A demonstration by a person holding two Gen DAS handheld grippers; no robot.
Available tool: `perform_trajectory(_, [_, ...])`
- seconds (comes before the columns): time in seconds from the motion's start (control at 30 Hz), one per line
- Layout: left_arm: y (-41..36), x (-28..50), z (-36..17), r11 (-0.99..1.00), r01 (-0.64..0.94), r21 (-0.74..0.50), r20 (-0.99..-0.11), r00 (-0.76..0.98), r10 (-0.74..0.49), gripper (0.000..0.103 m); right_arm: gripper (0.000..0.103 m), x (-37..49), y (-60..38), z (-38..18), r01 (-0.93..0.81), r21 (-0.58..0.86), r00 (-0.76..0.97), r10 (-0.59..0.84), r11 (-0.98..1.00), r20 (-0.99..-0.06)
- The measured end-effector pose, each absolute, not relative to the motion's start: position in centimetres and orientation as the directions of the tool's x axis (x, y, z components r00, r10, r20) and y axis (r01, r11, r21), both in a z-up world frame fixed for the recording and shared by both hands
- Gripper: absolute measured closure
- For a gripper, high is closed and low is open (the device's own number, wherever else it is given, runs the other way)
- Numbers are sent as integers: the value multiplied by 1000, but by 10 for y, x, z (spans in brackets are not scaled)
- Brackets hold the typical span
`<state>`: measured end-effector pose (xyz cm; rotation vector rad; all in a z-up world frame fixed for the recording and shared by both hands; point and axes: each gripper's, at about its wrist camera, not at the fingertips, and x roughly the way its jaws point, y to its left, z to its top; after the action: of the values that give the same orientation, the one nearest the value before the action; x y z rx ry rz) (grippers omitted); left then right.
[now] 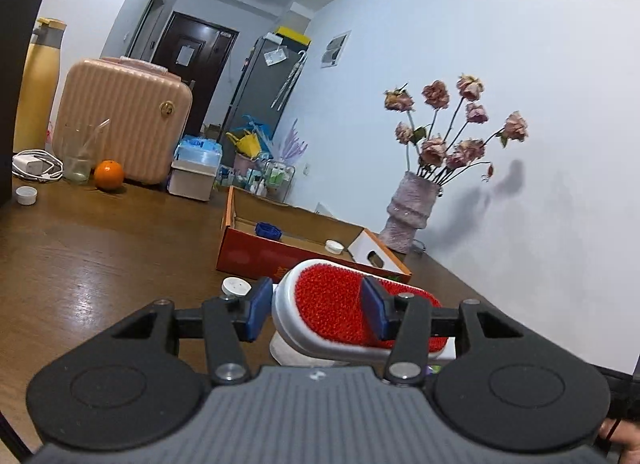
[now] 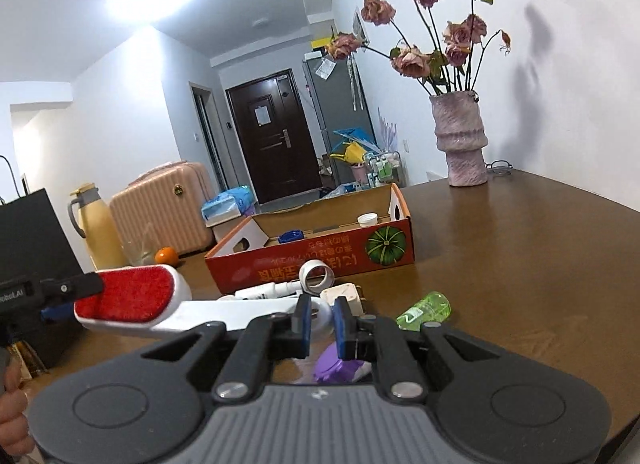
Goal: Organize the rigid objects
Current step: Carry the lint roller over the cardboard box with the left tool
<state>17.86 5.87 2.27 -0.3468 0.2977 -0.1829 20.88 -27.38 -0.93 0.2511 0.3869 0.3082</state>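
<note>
Both grippers' fingers on lint brush (image 1: 352, 308)

The lint brush (image 1: 340, 304) hides its own handle behind the left gripper (image 1: 316, 310) in the left wrist view. In the right wrist view the right gripper (image 2: 322, 318) covers most of a purple object (image 2: 334, 366), leaving its kind unclear. The black bag (image 2: 32, 232) is cut off at the left edge, and the print on the red box (image 2: 312, 264) is too small to read.

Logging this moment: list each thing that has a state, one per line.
Lint brush: off the table, held at both ends.
Left tool: shut on brush head.
Right tool: shut on handle ring.
Cardboard box: open, two caps inside.
Green bottle: lying down.
</note>
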Motion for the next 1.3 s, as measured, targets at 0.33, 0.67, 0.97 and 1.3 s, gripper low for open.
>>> perform_trajectory(0.33, [62, 124, 30, 921, 148, -360, -189, 955, -227, 54, 91, 156, -271, 7, -271, 259, 905, 337, 927, -259])
perform_trajectory(0.67, [66, 155, 42, 921, 161, -354, -171, 957, -233, 54, 91, 176, -265, 21, -269, 222, 917, 319, 937, -239])
perform_trajectory(0.97, [79, 270, 64, 911, 197, -363, -206, 936, -285, 54, 91, 280, -263, 44, -281, 212, 912, 330, 936, -245])
perform_trajectory(1.3, [87, 422, 59, 905, 169, -390, -330, 892, -309, 54, 91, 439, -267, 47, -278, 270, 871, 361, 922, -334])
